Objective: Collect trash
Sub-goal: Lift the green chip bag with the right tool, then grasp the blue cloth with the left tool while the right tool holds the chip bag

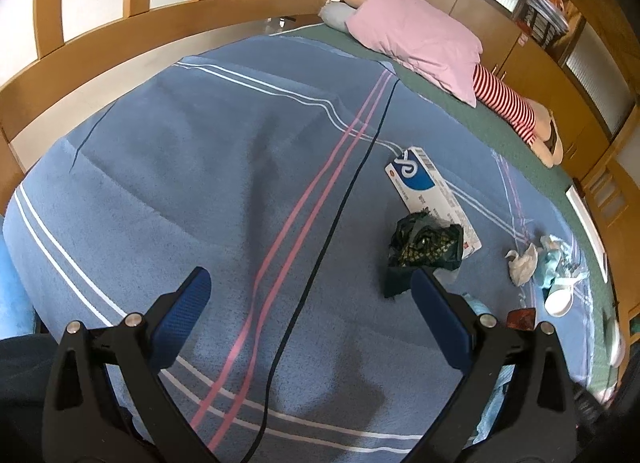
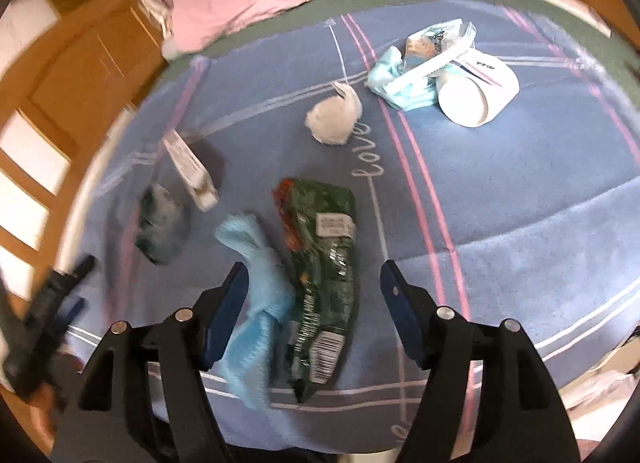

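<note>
So the green snack wrapper (image 2: 320, 263) is the landmark here: it lies flat on the blue striped blanket (image 2: 500, 223), right between the fingers of the right gripper (image 2: 314, 275), which hovers over it with the jaws apart and nothing pinched. A crumpled light-blue tissue (image 2: 256, 295) is touching the wrapper's left side, partly between the fingers too. My guess is we're at the start of a pickup, so the next move is to drop down and close on the wrapper without dragging the blanket up.

Beyond the wrapper there's a white tissue ball (image 2: 334, 117), further out a tipped paper cup (image 2: 476, 93) with more packaging beside it, and off to its left a small white box (image 2: 192, 167).

The left gripper (image 1: 310, 289) is also spread wide and empty over bare blanket. Pink pillow (image 2: 236, 3) at the far end, wooden cabinets (image 2: 80, 75) around the bed.
</note>
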